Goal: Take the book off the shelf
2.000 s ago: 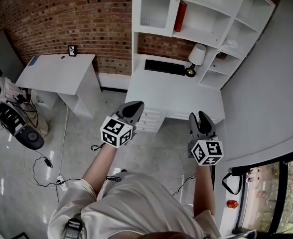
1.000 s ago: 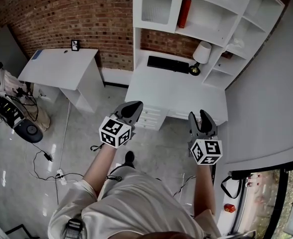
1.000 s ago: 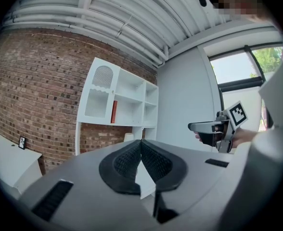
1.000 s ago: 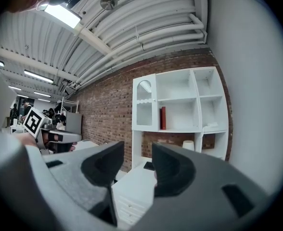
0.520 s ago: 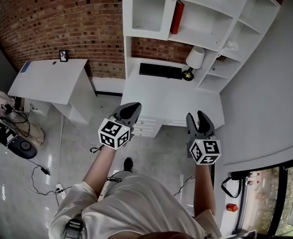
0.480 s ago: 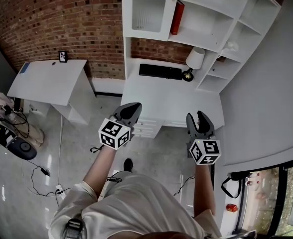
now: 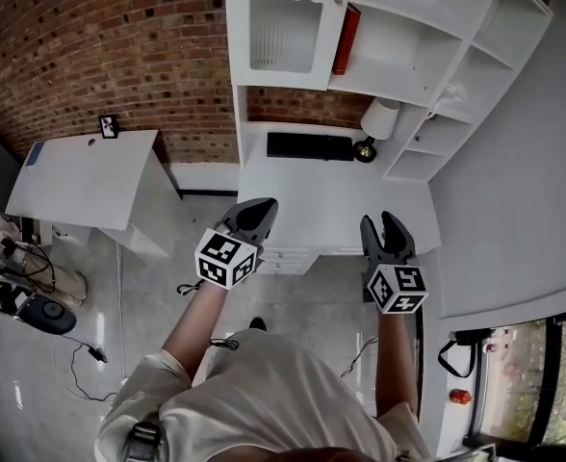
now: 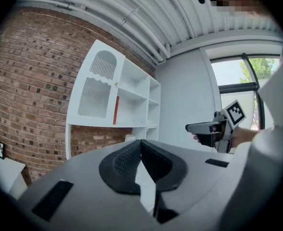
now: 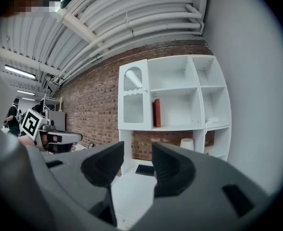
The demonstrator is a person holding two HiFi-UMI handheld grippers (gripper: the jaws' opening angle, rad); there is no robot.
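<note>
A red book (image 7: 346, 38) stands upright on a white shelf (image 7: 398, 27), beside a glazed cabinet door; it also shows as the red book (image 9: 156, 112) and the red book (image 8: 116, 110). My left gripper (image 7: 256, 210) is shut with nothing in it, held level over the front edge of the white desk (image 7: 331, 191). My right gripper (image 7: 388, 229) stands open and empty, pointing toward the shelf unit. In the left gripper view the left gripper (image 8: 141, 143) has its pads touching. In the right gripper view the right gripper (image 9: 137, 150) shows a clear gap.
On the desk lie a black keyboard (image 7: 310, 146) and a lamp with a white shade (image 7: 377, 123). A second white desk (image 7: 81, 176) stands at the left against the brick wall. Cables and gear lie on the floor at far left. A white wall closes the right side.
Both grippers have come closer to the desk and shelf unit, which now sit lower and larger in the head view. Jaw states are unchanged.
</note>
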